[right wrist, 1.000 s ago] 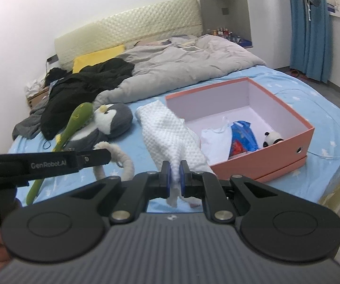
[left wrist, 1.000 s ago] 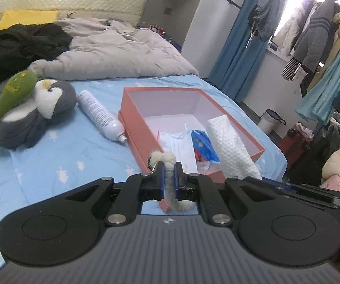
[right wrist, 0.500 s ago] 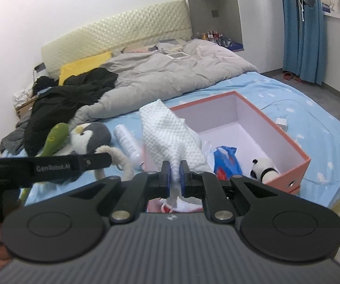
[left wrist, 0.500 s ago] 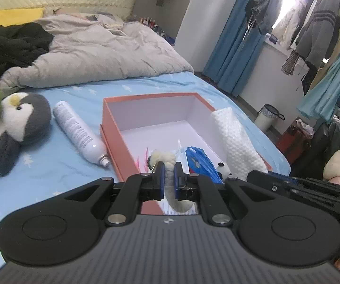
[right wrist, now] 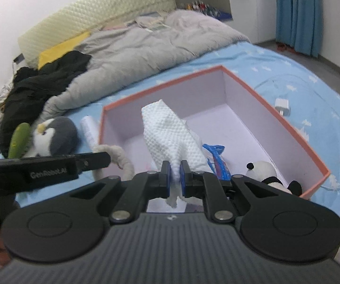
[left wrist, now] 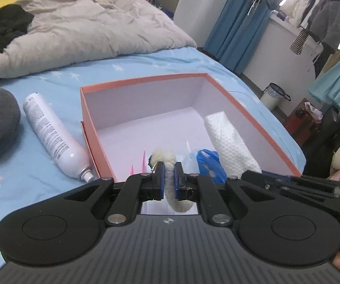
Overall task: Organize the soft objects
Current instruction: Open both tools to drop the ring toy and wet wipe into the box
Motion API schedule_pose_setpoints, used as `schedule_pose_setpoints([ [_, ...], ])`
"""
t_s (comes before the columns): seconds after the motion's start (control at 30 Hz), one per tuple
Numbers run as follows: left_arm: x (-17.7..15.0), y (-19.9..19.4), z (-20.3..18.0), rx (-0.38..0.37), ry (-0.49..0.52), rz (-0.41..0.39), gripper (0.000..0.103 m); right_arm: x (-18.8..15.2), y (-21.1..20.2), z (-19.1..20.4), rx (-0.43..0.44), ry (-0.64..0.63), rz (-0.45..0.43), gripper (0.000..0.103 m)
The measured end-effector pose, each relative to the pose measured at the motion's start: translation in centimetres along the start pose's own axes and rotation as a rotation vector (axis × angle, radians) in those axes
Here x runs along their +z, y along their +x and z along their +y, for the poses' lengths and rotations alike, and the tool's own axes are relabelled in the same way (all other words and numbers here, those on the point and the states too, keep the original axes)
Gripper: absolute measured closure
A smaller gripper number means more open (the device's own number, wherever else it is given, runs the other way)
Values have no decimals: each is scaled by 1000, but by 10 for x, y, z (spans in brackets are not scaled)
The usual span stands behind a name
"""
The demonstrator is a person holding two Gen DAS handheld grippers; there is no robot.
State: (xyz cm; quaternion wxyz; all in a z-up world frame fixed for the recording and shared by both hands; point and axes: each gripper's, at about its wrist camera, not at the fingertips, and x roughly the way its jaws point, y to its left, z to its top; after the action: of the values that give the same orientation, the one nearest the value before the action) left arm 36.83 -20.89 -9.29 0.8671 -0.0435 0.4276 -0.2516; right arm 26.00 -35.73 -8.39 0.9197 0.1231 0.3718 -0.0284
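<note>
Already partly filled, an open salmon-pink cardboard box with a pale lilac inside (right wrist: 295, 127) sits on a bed with a light blue star-print sheet (left wrist: 146, 68). Inside it lie a small black-and-white panda plush (right wrist: 265, 172), a crumpled blue plastic bag (right wrist: 217, 158) and some white items too hidden to name. The left gripper (left wrist: 168, 181) has its fingers clamped on a cream fuzzy looped plush strip (left wrist: 170, 177), held above the box's near end. The right gripper (right wrist: 174, 177) has its fingers clamped on a white dimpled soft cloth (right wrist: 170, 130), also held over the box. Neither is released yet. Left outside on the sheet: a grey-and-white penguin plush (right wrist: 54, 135), a green plush piece (right wrist: 18, 139) beside it, and a white spray can (left wrist: 51, 132). The can is hard, so probably stays out
</note>
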Motion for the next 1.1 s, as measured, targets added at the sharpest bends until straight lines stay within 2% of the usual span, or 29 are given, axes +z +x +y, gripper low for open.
schedule_pose_setpoints([
  [0.13, 8, 28, 8, 2, 0, 25, 94, 4, 28, -8, -18, 10, 34, 89],
  [0.27, 11, 40, 14, 7, -5, 22, 92, 8, 46, -10, -33, -4, 50, 87],
  [0.3, 12, 42, 16, 9, -13, 32, 88, 8, 49, -9, -38, -7, 52, 84],
  [0.33, 12, 43, 18, 4, -17, 39, 79, 8, 51, -9, -43, -8, 57, 78],
  [0.37, 12, 43, 20, 3, -18, 42, 65, 8, 53, -9, -49, -7, 60, 73],
  [0.4, 10, 39, 20, 6, -16, 33, 60, 8, 54, -9, -46, -2, 62, 63],
  [0.47, 9, 32, 19, 6, -2, 13, 56, 8, 52, -9, -30, 12, 58, 58],
  [0.73, 5, -18, 5, 8, 24, -42, 57, 8, 20, 1, -30, -5, 17, 57],
  [1.1, -16, -129, -31, -11, 67, -150, 56, -1, -72, 19, -11, 7, -94, 57],
])
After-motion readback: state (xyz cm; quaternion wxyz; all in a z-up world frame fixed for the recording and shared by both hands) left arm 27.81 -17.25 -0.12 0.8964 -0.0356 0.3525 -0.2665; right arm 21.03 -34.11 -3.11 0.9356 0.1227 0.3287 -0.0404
